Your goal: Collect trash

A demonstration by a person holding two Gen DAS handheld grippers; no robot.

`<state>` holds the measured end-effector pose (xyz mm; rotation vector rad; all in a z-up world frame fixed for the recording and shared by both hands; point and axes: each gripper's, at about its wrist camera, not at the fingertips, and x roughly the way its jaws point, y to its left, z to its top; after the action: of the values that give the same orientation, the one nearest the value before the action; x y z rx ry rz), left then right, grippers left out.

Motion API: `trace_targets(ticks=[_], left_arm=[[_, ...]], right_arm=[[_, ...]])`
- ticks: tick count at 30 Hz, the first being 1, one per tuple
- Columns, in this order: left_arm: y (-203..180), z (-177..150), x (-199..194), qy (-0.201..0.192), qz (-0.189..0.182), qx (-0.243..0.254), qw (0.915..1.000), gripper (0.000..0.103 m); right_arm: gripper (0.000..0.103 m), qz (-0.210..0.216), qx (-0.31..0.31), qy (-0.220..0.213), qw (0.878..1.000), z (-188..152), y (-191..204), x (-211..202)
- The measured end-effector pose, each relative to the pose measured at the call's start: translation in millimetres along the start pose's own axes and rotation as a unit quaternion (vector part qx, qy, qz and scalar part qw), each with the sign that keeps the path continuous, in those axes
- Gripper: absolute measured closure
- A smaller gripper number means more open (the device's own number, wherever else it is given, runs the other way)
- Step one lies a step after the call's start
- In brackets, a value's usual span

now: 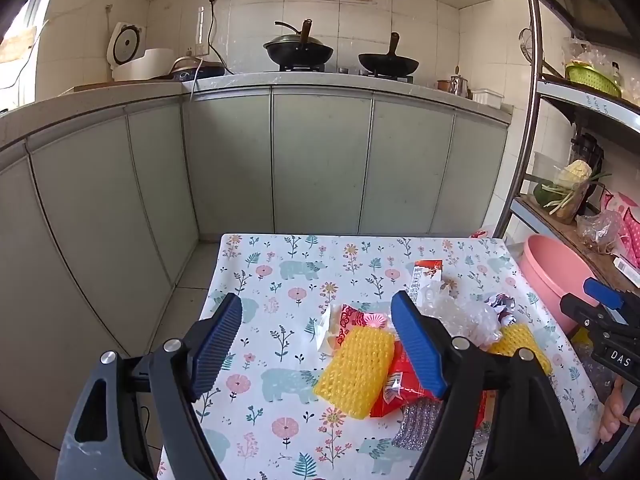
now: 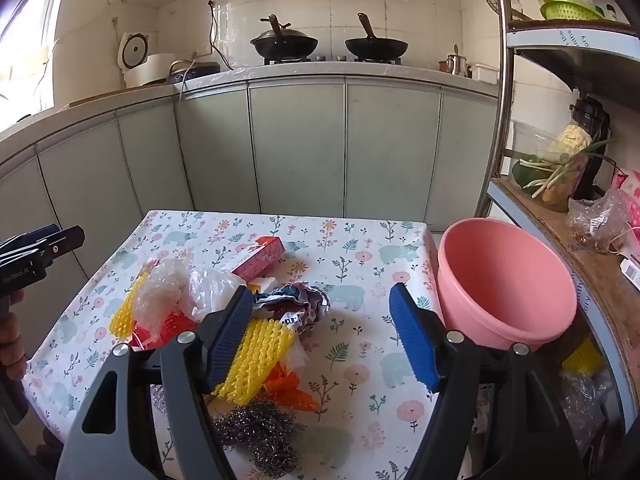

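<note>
The left gripper hovers spread wide and holding nothing above the floral tablecloth; a yellow foam net lies on the cloth between its blue fingers, with a red wrapper tucked under the right one. Crumpled clear plastic sits just beyond. The right gripper is likewise released and empty: another yellow net lies beside its left finger, steel wool below, and bare cloth between the fingers. The pink basin stands at the table's right edge.

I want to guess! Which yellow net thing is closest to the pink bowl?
The yellow foam net beside the right gripper's left finger; the other yellow net lies farther left.
</note>
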<state>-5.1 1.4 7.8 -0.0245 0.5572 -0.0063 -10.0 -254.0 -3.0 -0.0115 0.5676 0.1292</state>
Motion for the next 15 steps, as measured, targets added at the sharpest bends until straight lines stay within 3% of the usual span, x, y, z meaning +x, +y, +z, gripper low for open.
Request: trace_targets(ticks=[15], left_arm=[[0.8, -3.3, 0.3, 0.0, -0.009, 0.001, 1.0, 0.027]], right_arm=[[0.032, 0.001, -0.001, 0.0, 1.0, -0.4, 0.0, -0.8]])
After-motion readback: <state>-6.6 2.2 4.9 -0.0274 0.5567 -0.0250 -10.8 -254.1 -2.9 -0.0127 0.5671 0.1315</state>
